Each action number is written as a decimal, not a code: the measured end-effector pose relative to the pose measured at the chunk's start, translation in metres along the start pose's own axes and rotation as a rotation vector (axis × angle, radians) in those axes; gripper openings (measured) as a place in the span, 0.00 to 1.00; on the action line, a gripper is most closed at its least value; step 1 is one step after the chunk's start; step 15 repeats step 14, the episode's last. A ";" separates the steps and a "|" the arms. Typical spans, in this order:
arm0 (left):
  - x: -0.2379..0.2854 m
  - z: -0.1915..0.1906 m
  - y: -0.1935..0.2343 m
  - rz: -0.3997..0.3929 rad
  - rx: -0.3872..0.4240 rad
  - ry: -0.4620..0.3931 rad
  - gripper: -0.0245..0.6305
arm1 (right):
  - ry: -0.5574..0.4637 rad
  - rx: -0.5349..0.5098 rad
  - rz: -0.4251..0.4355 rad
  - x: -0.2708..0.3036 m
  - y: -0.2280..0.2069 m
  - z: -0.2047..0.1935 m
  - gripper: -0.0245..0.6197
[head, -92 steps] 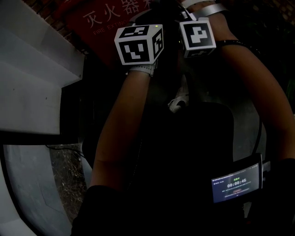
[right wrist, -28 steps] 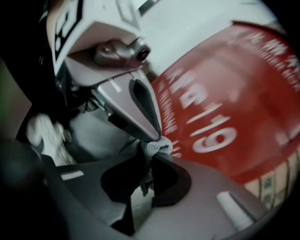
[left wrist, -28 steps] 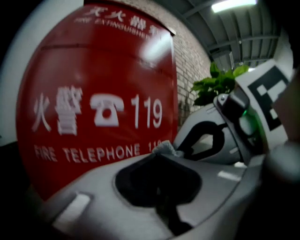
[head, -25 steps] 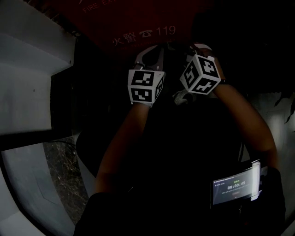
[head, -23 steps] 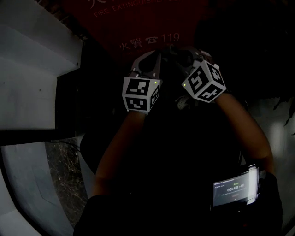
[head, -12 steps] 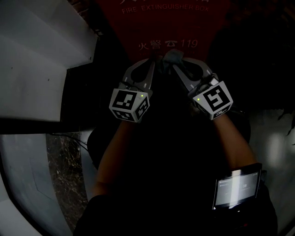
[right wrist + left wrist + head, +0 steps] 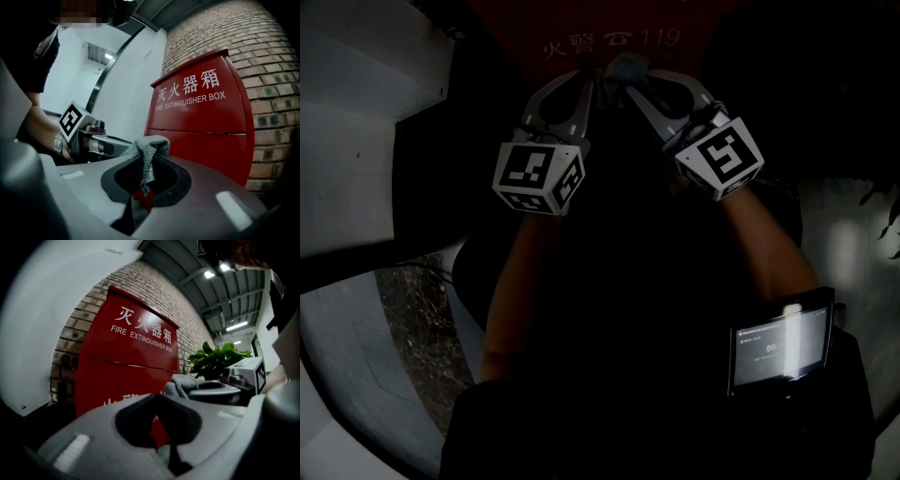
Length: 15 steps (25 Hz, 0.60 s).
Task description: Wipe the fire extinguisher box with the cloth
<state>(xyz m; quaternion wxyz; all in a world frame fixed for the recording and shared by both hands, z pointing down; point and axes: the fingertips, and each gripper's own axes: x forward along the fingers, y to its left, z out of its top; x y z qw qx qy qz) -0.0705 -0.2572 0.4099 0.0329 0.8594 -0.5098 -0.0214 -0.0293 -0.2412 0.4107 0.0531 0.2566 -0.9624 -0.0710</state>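
The red fire extinguisher box (image 7: 581, 28) stands against a brick wall, with white lettering on its front (image 7: 126, 357) (image 7: 201, 122). A grey cloth (image 7: 625, 66) is bunched at the tips of both grippers, just below the "119" line. My right gripper (image 7: 630, 86) is shut on it, and the cloth (image 7: 149, 145) drapes over that gripper (image 7: 147, 159) at its jaw tips. My left gripper (image 7: 595, 77) is shut, its tip (image 7: 157, 397) right beside the cloth (image 7: 183, 382). Whether it pinches the cloth I cannot tell.
A white stepped ledge (image 7: 366, 141) runs along the left, with speckled floor (image 7: 412, 309) below it. A lit screen (image 7: 783, 347) sits low at the right by the person's arm. A green plant (image 7: 215, 359) stands beyond the box. Brick wall (image 7: 267, 61) flanks the box.
Both grippers have come down the box front from the large title lettering to the "119" line. They stay close together at the cloth.
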 end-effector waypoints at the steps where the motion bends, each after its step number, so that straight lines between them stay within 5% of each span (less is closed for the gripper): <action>1: -0.001 -0.001 0.000 0.001 -0.005 0.001 0.04 | -0.005 0.002 0.009 0.001 0.003 0.000 0.09; 15: -0.002 -0.018 -0.008 0.011 -0.002 0.035 0.04 | -0.043 -0.018 0.013 -0.011 0.008 -0.001 0.09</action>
